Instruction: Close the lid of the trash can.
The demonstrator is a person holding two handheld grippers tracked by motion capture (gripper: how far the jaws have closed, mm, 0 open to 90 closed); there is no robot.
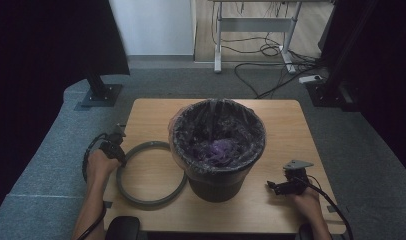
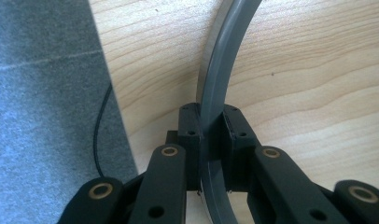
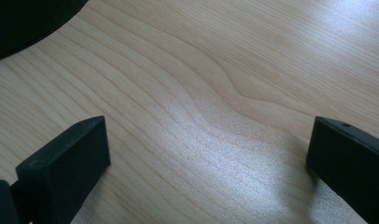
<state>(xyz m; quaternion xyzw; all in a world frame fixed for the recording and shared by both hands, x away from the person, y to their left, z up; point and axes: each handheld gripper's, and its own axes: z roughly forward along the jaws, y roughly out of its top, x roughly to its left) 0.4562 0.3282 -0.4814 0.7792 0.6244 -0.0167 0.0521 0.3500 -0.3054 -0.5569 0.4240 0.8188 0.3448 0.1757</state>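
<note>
1. Grey ring: lay flat on the wooden surface, to the left of the bin and just beside it. Its left arc sat near the surface's left edge. In the left gripper view the ring's band ran upward from between the jaws and curved off to the right.
2. Left tongs: held in the person's left hand at the ring's left arc. Clenched on the ring; the left gripper view showed both pads pressed against the band from either side.
3. Right tongs: held in the person's right hand at the near right part of the surface, pointing toward the bin's base and apart from it. Released; the right gripper view showed the jaws standing wide with bare wood between them.
4. Black bin: stood upright at the middle of the surface, lined with a clear bag folded over the rim. Something purple lay inside.
5. Grey carpet: lay around the surface.
</note>
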